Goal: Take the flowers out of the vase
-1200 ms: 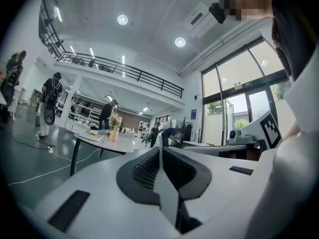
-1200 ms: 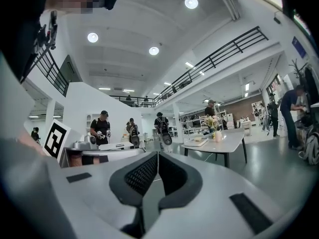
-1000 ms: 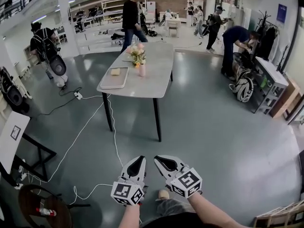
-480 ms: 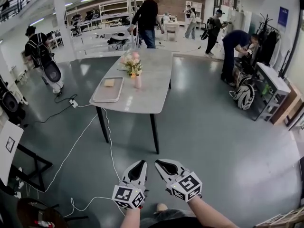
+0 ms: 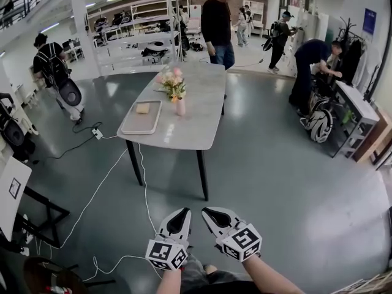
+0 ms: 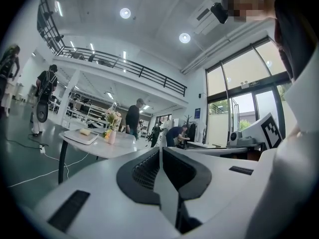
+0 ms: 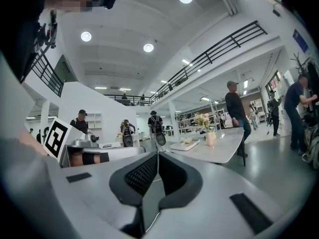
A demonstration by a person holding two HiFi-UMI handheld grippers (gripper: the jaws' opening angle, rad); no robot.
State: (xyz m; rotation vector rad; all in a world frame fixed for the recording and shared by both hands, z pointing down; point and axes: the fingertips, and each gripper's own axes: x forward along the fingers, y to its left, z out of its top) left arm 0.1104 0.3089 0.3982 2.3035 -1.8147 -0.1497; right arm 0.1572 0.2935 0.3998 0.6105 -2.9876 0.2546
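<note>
A bunch of pink and yellow flowers (image 5: 173,83) stands in a small pink vase (image 5: 181,107) on a grey table (image 5: 184,136) some way ahead of me. Both grippers are held low and side by side, well short of the table. The left gripper (image 5: 182,212) has its jaws together with nothing between them, and the right gripper (image 5: 207,212) is shut and empty too. In the left gripper view the flowers (image 6: 112,117) and vase (image 6: 112,136) show far beyond the closed left gripper (image 6: 159,149). In the right gripper view the flowers (image 7: 202,119) stand beyond the closed right gripper (image 7: 157,154).
A grey tray (image 5: 142,118) holding a yellowish lump (image 5: 143,108) lies left of the vase. A person in black (image 5: 217,23) stands at the table's far end. White cables (image 5: 110,182) cross the floor at left, near a black stand (image 5: 37,207). Bags (image 5: 318,124) and shelves line the right.
The table has come nearer in the head view. The person in black has walked rightwards behind its far end. Both grippers keep their shut pose, side by side.
</note>
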